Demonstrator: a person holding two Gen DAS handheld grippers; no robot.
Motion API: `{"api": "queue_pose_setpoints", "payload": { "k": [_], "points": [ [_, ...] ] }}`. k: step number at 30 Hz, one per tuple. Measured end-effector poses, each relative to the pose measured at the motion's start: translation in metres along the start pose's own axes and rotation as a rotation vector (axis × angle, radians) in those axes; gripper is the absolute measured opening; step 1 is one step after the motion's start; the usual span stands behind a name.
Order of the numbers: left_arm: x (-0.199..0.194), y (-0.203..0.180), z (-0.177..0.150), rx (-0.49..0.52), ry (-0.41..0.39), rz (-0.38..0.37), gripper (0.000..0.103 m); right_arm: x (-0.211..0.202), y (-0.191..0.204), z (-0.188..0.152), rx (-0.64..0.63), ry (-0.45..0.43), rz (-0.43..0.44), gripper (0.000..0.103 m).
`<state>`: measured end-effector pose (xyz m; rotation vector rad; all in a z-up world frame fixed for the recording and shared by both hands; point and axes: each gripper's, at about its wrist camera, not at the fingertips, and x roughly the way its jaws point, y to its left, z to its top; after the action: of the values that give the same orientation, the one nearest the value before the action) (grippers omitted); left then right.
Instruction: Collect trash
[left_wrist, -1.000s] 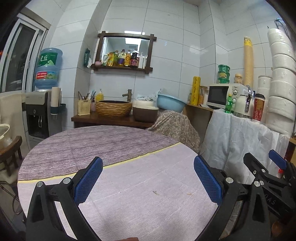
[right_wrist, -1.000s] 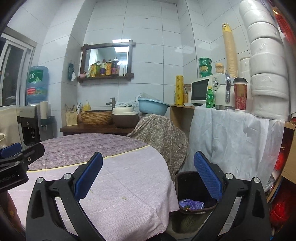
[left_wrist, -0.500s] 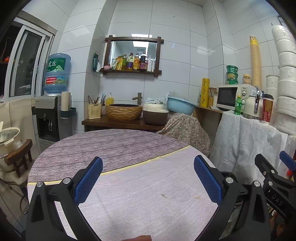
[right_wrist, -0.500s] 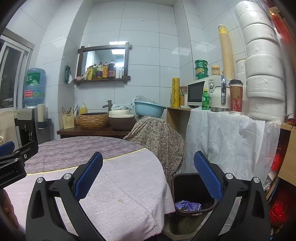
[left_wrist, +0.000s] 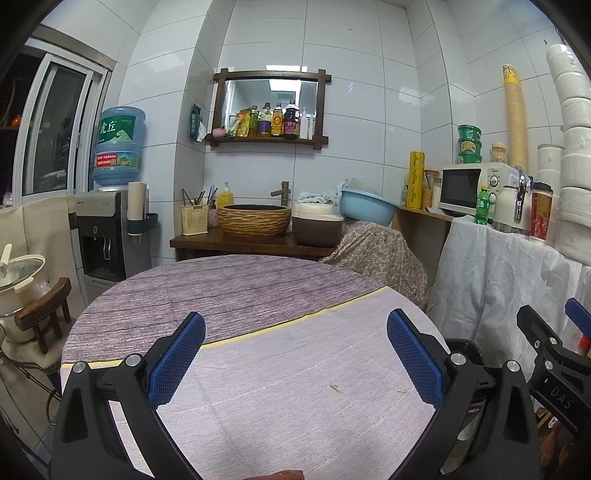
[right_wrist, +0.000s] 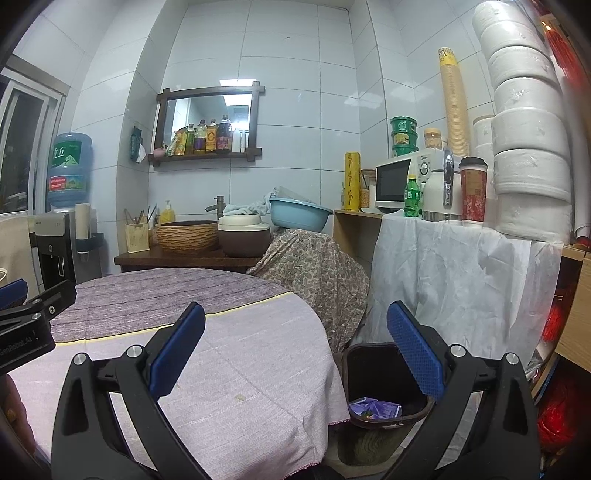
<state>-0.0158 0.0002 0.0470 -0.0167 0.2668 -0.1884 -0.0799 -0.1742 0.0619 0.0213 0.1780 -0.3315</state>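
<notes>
Purple crumpled wrapper (right_wrist: 375, 409) lying inside the dark plastic waste bin (right_wrist: 384, 419), on the floor just beside the round table's draped edge, below and between the right claw's blue pads. No other sizeable litter left on the round table under its pale lilac and grey cloth (left_wrist: 258, 387); only two tiny pale crumbs (left_wrist: 335, 387) near the right-hand side, and a faint speck (right_wrist: 239, 397) seen from the right wrist view. Both views raised and levelled compared with a second ago: horizon lower, more wall tile showing, bin sliding further under the right tool, table receding. Read as a pull-back after a drop, so the collecting looks close to finished, unless the crumbs count. Left gripper (left_wrist: 295, 363) spread wide, nothing between its pads, held above the cloth. Right gripper (right_wrist: 295, 363) equally wide apart and empty, straddling the table edge and the bin. Each tool's black frame visible at the margin of the other's view. Hard to make out: whatever dark bit sits beside the wrapper in the bin; the bin's lower half, cut off by the right tool's frame; the near rim of the table, hidden behind both frames; a sliver of skin at the bottom of the left view, too little to identify.
</notes>
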Motion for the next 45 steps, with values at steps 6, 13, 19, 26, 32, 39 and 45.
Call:
{"api": "queue_pose_setpoints", "payload": {
  "k": [6,13,19,26,32,39,45],
  "points": [
    [0.001,0.001,0.000,0.002,0.001,0.006,0.098,0.000,0.001,0.000,-0.001,0.001,-0.001,0.097],
    [0.002,0.002,0.000,0.005,0.004,0.005,0.098,0.002,-0.002,0.000,-0.001,0.004,0.001,0.097],
    [0.001,0.002,0.000,0.004,0.004,0.007,0.098,0.001,-0.001,-0.001,-0.004,0.006,-0.001,0.097],
    [0.002,0.004,-0.001,0.006,0.005,0.010,0.098,0.002,0.000,-0.001,-0.005,0.007,-0.001,0.097],
    [0.002,0.007,-0.001,0.006,0.006,0.010,0.098,0.002,-0.001,-0.003,-0.005,0.010,-0.001,0.097],
    [0.002,0.015,-0.003,0.003,0.010,0.011,0.098,0.002,-0.003,-0.005,-0.004,0.014,-0.001,0.097],
    [0.003,0.019,-0.003,0.009,0.013,0.012,0.098,0.003,-0.004,-0.006,-0.007,0.019,0.001,0.097]
  ]
}}
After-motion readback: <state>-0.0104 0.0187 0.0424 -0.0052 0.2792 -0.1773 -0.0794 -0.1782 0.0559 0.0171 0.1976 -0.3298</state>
